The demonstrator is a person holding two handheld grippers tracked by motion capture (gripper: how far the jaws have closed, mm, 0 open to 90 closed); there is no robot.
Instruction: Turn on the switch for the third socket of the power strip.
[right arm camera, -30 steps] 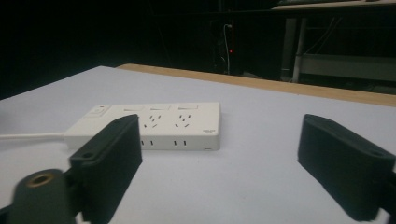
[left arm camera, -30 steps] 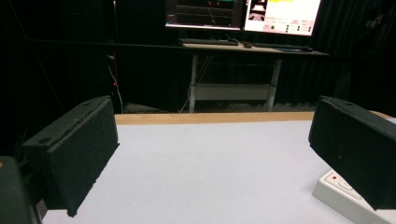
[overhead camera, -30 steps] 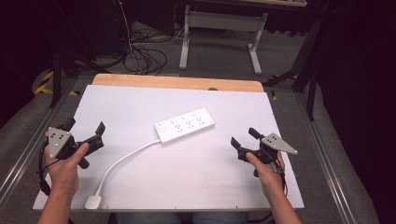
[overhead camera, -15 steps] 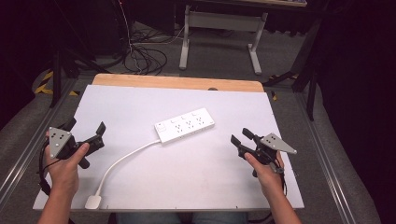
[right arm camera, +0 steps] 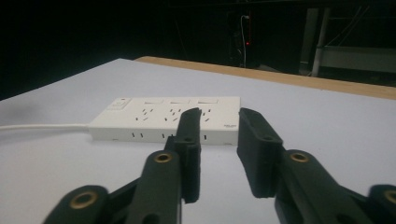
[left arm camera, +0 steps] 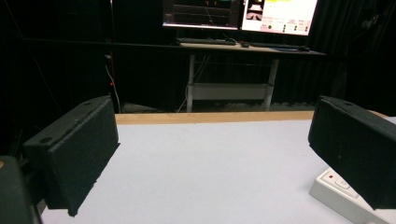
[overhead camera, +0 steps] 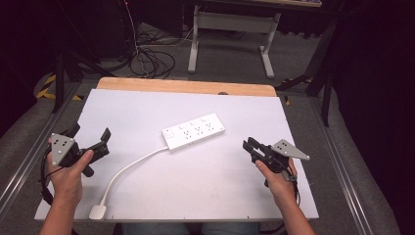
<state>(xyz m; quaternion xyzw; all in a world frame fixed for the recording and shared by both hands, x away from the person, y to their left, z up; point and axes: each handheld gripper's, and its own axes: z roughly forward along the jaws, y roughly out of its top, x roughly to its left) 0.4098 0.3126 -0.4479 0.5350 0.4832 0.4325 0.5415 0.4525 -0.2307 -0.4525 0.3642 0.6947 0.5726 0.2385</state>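
High view: white power strip (overhead camera: 194, 132) lies mid-table, cord (overhead camera: 128, 169) trailing near-left to its plug (overhead camera: 97, 212); left gripper (overhead camera: 91, 141) spread wide, right gripper (overhead camera: 249, 145) narrowly parted. Left gripper view: jaws wide apart, strip (left arm camera: 348, 200) at right. Right gripper view: jaws slightly apart, empty, strip (right arm camera: 159, 118) just beyond.

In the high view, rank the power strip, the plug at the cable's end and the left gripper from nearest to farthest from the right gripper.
1. Power strip: up and left of the right gripper, mid-table.
2. Left gripper: across the table, near its left edge.
3. Plug: front left corner, at the cable's end, slightly farther than the left gripper.
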